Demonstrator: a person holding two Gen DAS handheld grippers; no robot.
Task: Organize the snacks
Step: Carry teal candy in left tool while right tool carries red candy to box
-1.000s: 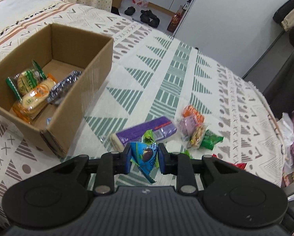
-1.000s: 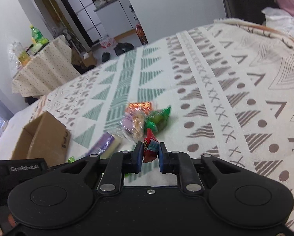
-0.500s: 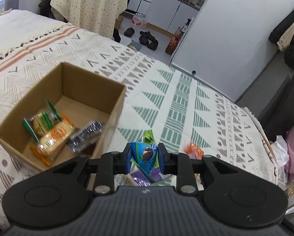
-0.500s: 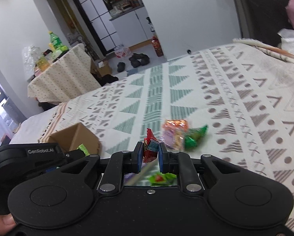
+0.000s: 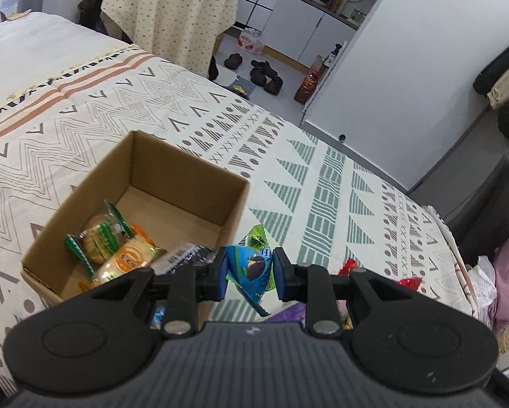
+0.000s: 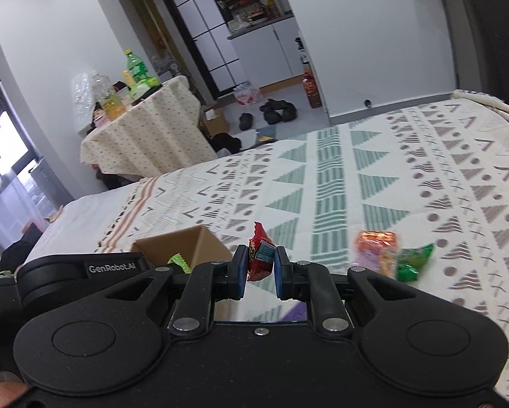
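My left gripper (image 5: 249, 272) is shut on a blue and green snack packet (image 5: 251, 267) and holds it in the air just right of the near right corner of the open cardboard box (image 5: 186, 166). The box holds a green-wrapped biscuit (image 5: 99, 238), an orange-wrapped biscuit (image 5: 128, 258) and a dark foil packet (image 5: 190, 255). My right gripper (image 6: 259, 268) is shut on a red snack packet (image 6: 259, 255), raised above the bed, with the box (image 6: 186, 241) ahead to its left. Orange, pink and green snacks (image 6: 387, 255) lie on the bedspread to the right.
The box stands on a patterned bedspread (image 5: 322, 183). A purple packet (image 5: 288, 312) lies under the left gripper. A cloth-covered side table (image 6: 145, 136) with bottles stands beyond the bed, with shoes (image 6: 275, 112) on the floor. The left gripper's body (image 6: 84, 275) shows in the right wrist view.
Both grippers have risen from the snack pile with their packets. The left gripper has moved left toward the box, which now sits nearer and more central.
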